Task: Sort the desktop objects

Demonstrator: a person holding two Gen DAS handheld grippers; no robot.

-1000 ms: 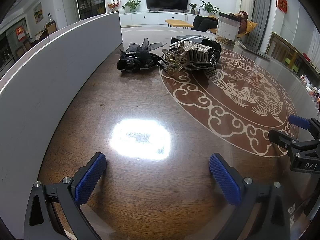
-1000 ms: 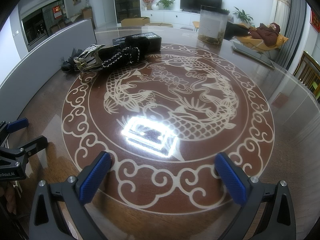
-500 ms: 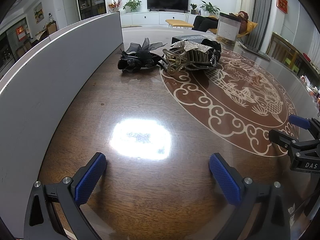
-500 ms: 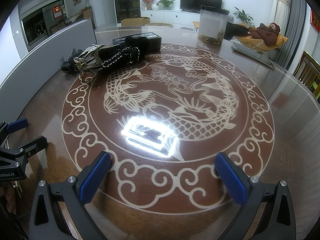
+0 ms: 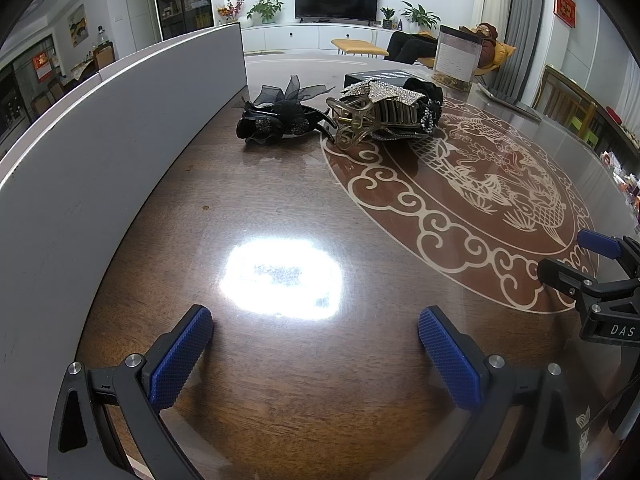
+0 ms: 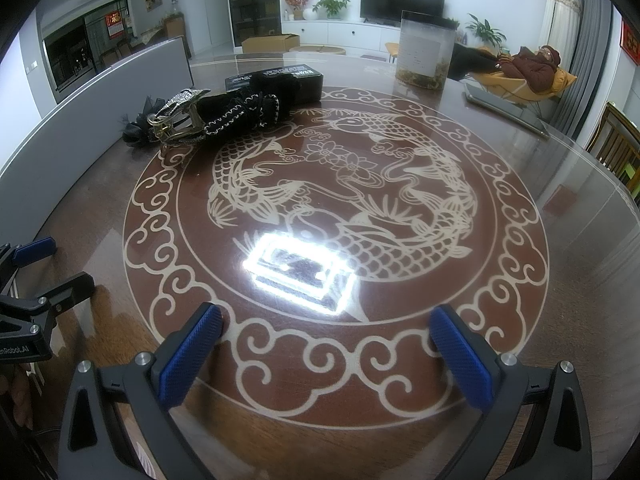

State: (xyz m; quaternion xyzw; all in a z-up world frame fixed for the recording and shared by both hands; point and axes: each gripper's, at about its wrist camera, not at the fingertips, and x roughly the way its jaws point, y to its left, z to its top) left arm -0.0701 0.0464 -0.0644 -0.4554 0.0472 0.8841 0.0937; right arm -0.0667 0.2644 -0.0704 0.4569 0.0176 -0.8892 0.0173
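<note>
While both the left gripper (image 5: 316, 336) and right gripper (image 6: 326, 336) hang wide apart and empty over the glossy table (image 5: 280, 380), the black bow clip (image 5: 280, 120), rhinestone claw clip (image 5: 376, 116) and black box (image 6: 280, 76) sit bunched together at the far side beside the grey partition (image 5: 100, 152).

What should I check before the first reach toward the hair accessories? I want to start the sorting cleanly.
1. Left gripper open and holding nothing: ok.
2. Right gripper open and holding nothing: ok.
3. Bare table between the left gripper and the black bow clip: ok.
4. Black bow clip lying apart from the rhinestone claw clip: cannot tell, their tips meet or overlap in the left wrist view.
5. Rhinestone claw clip free of the black beaded piece: not ok, they lie against each other.
6. A place to sort into is in view: not ok, only a black box behind the pile.
</note>
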